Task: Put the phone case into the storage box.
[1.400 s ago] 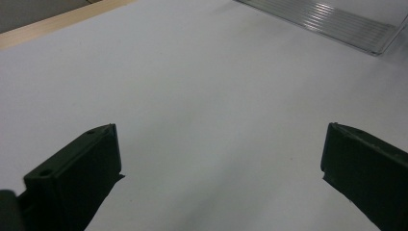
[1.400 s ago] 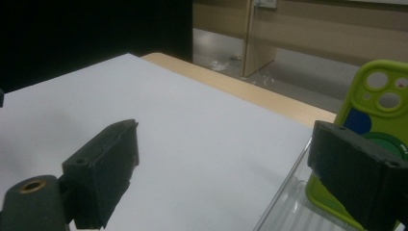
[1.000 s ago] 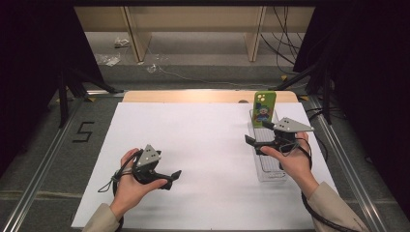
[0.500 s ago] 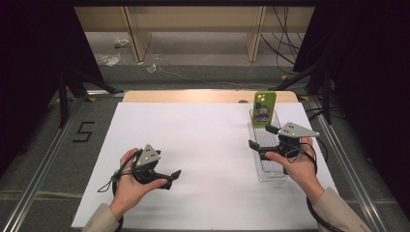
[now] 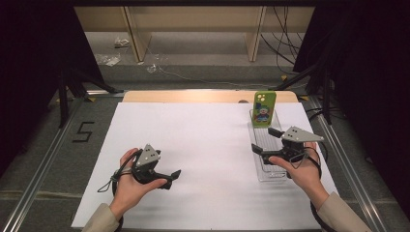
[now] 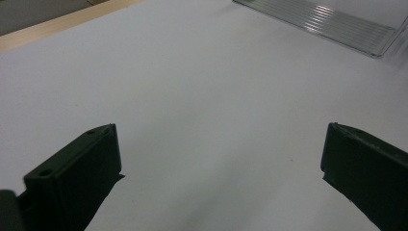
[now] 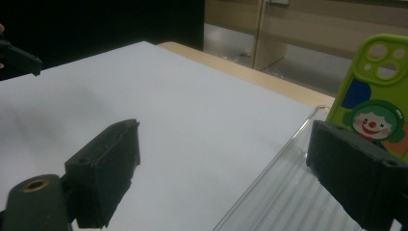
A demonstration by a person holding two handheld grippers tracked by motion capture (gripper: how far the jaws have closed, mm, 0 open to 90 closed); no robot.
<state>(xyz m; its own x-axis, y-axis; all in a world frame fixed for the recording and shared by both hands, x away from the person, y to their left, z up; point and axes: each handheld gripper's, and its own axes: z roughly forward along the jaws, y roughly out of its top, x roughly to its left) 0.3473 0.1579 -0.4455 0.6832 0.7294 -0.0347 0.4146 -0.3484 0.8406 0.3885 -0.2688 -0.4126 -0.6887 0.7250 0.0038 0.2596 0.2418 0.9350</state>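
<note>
Right tool (image 5: 267, 140): held in the person's right hand (image 5: 302, 171) over the near half of the clear tray, jaws spread wide and pinching nothing; in the right gripper view one jaw stands over the white sheet, the other over the tray's ribbed floor, just in front of the phone case.
Left tool (image 5: 175, 175): held low in the left hand (image 5: 131, 186) at the near left of the worktop, jaws set wide apart with only bare white sheet between them in the left gripper view.
Phone case (image 5: 264, 108): bright green, standing upright at the far end of the tray; round camera cut-outs at the top, and below them a cartoon clown with a white face, red nose and green headphones, flanked by blue and orange patches (image 7: 373, 94).
Tray (image 5: 270, 175): clear plastic, long and narrow, ribbed floor, lying on the right side of the sheet and running away from the person.
Worktop (image 5: 208, 96): pale wood at the far edge, covered by a large white sheet (image 5: 203, 145).
</note>
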